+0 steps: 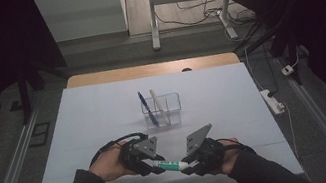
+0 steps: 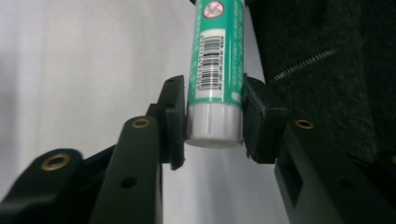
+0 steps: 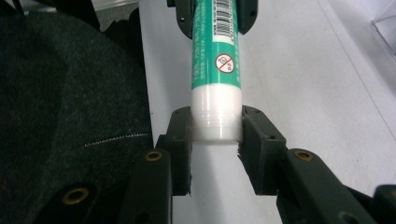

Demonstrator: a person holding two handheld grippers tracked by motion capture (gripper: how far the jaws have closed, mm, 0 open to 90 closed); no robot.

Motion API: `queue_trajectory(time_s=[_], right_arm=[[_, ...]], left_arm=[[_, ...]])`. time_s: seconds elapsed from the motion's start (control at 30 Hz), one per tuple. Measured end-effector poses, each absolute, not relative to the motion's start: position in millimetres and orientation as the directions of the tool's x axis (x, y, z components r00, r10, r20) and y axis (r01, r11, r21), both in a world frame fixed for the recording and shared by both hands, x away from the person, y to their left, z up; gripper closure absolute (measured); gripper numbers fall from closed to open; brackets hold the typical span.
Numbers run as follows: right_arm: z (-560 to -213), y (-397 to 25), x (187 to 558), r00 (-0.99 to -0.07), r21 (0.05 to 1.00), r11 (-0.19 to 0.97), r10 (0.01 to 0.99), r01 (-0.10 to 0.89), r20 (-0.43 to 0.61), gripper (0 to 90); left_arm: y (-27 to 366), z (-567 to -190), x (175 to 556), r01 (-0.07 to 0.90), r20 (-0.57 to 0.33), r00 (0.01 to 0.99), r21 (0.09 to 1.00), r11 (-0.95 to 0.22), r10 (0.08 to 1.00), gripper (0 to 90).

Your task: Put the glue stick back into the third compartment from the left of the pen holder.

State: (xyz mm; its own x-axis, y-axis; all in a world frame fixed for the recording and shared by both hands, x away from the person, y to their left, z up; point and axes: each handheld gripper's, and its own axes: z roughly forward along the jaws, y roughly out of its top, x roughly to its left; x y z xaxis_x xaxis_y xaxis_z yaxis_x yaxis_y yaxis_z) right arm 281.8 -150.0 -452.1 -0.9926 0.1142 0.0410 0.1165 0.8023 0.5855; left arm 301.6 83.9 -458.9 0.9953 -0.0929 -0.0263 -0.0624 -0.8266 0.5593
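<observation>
A green marker [image 1: 170,166] with white ends hangs level just above the table's near edge, held between both grippers. My left gripper [image 1: 156,166] is shut on one white end; its jaws press that end's sides [image 2: 214,123], and the barcoded green barrel [image 2: 215,56] runs away from the camera. At the other end my right gripper [image 1: 187,167] is shut on a white cap [image 3: 216,123], beyond which the green barrel [image 3: 216,60] reaches the other jaws.
A clear pen holder [image 1: 173,104] stands mid-table with a blue pen [image 1: 147,108] and a white pen [image 1: 158,103] leaning in it. White sheet [image 1: 104,117] covers the table. A power strip [image 1: 273,101] lies off the right edge. Dark sleeves sit close beside both grippers.
</observation>
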Motion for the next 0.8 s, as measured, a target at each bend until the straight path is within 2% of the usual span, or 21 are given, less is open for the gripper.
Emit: queue_trajectory(time_s=[0.4, 0.6, 0.8], right_arm=[[-455, -150, 282, -0.995, 0.594, 0.798, 0.085, 0.104, 0.059, 63.9], [-454, -153, 286, -0.99, 0.61, 0.782, 0.136, 0.128, 0.034, 50.7], [-445, -164, 293, -0.975, 0.676, 0.713, 0.22, 0.189, 0.04, 37.1]], left_arm=[[87, -459, 302, -0.076, -0.046, 0.991, 0.569, -0.819, -0.124, 65.5], [91, -458, 303, -0.051, -0.038, 0.995, 0.584, -0.81, -0.089, 65.5], [103, -458, 309, 0.025, -0.037, 0.999, 0.621, -0.783, 0.002, 65.5]])
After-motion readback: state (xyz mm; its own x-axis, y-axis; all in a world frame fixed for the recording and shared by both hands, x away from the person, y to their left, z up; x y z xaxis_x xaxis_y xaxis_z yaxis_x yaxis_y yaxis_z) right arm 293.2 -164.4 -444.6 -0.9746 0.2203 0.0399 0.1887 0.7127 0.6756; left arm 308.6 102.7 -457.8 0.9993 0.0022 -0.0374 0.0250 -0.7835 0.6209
